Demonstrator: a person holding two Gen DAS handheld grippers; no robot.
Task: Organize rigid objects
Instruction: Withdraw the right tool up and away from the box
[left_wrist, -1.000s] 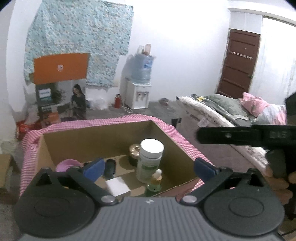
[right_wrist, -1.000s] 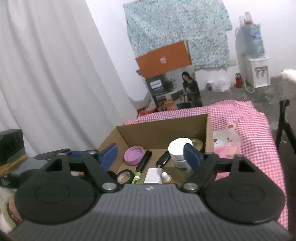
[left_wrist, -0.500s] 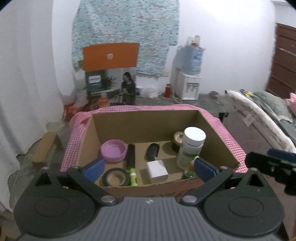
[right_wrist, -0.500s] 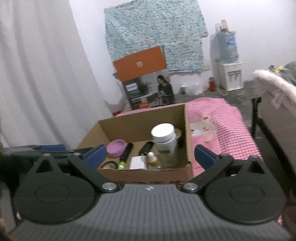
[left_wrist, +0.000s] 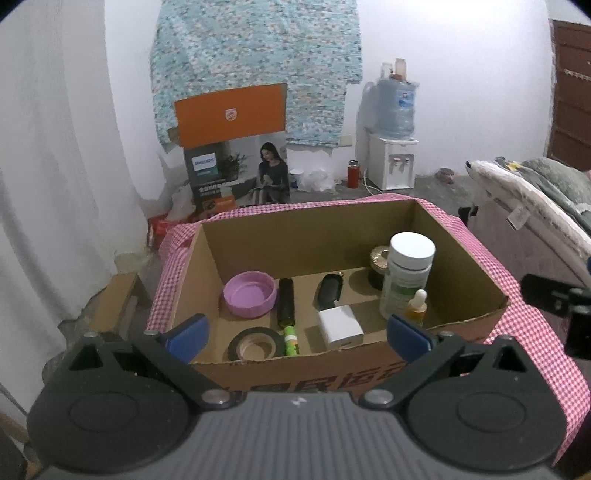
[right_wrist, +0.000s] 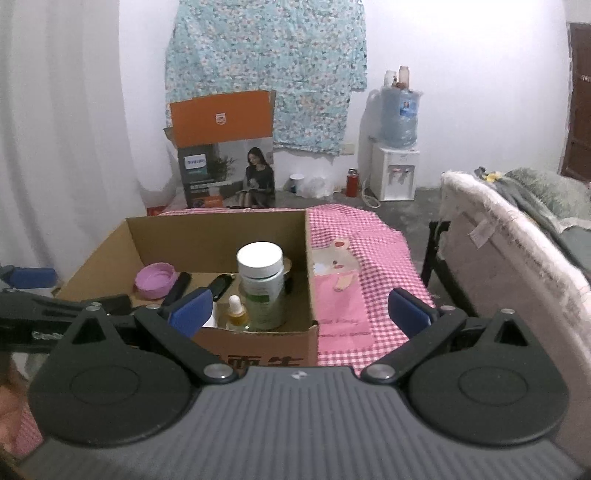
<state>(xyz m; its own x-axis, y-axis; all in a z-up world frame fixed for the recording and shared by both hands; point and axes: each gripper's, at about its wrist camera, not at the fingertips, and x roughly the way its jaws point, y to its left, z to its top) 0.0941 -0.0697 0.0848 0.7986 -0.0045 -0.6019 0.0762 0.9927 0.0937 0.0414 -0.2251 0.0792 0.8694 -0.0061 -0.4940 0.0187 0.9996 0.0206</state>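
The box (left_wrist: 461, 254) sits open-topped on a counter under a pink checked cloth (left_wrist: 532, 325) and serves as the reference for all positions.

Left tongs (left_wrist: 297, 334): jaws spread wide, holding nothing, positioned just outside the near wall of the box and above it.

Box contents, left to right:
- Pink lid (left_wrist: 250, 298), open side up, at the left rear of the floor.
- Tape roll (left_wrist: 256, 343), flat, at the near left, in front of the lid.
- Black tube (left_wrist: 285, 301), lying lengthwise just right of the lid; a green marker (left_wrist: 290, 340) lies at its near end.
- Dark case (left_wrist: 330, 291), centre floor.
- White cube (left_wrist: 340, 326), in front of the case, near the front wall.
- Dropper (left_wrist: 418, 307), upright, beside the bottle.
- White-capped bottle (left_wrist: 406, 275), upright, at the right.
- Gold tin (left_wrist: 379, 260), behind the bottle, near the right rear corner.

Right tongs (right_wrist: 299, 308): jaws spread wide, holding nothing, positioned at the near right corner of the box, over the cloth.
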